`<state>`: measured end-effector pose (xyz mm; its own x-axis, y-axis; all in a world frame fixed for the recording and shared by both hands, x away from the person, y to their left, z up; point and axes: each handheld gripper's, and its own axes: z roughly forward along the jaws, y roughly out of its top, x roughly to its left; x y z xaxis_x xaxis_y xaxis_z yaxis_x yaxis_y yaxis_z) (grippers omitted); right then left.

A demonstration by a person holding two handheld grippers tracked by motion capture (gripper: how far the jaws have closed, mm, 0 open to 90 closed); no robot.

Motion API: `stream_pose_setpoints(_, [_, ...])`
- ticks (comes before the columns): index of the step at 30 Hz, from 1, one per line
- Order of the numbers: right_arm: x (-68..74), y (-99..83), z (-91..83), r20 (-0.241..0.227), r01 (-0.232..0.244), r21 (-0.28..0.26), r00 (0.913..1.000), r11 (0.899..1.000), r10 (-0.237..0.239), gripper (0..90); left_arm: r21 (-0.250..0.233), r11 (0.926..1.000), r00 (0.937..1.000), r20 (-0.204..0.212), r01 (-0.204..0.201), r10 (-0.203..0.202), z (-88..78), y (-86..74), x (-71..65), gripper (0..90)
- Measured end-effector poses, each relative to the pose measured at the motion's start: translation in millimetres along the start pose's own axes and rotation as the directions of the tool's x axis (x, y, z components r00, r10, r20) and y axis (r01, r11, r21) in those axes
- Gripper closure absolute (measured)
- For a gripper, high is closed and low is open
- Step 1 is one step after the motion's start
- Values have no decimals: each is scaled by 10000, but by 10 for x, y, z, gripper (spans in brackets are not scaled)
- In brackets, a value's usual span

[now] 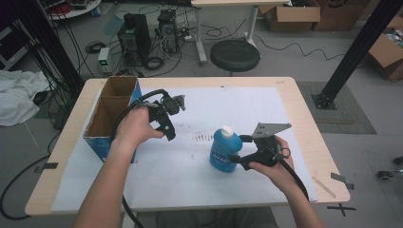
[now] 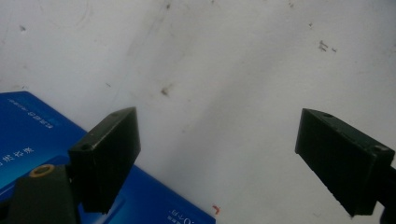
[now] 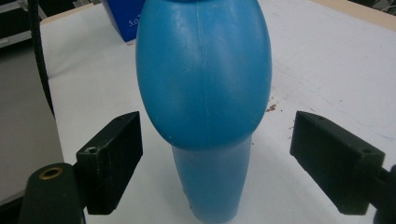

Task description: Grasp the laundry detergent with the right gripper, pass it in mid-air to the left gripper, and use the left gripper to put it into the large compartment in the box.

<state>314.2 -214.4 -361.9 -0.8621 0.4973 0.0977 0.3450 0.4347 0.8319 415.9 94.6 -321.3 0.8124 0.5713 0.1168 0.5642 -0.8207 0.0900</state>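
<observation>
Blue bottle (image 1: 223, 153) with a white cap is seen standing upright on the white sheet (image 1: 190, 171) that covers the worktop (image 1: 304, 109), right of the middle. At the far left of the worktop an open cardboard box (image 1: 114, 114) with blue outer sides is placed, its two compartments seen from above. Just right of the box the left tongs (image 1: 167, 124) are held above the sheet in the person's left hand (image 1: 135, 127); in the left gripper view their jaws are spread wide with nothing between them, bare sheet lying below and a blue printed side of the box at the lower left. Further right, the right tongs (image 3: 215, 163) are held level at the bottle; in the right gripper view the bottle is framed between the two jaws, which are released, with a gap left on each side. The right hand (image 1: 275, 166) is seen beside the bottle in the high view.
</observation>
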Motion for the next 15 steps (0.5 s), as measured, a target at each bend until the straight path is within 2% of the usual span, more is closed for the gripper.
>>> stream_pose_setpoints(15, [21, -36, 190, 126, -91, -55, 9999, 9999, 92, 218, -25, 10000, 10000, 30, 69, -69, 12, -42, 9, 146])
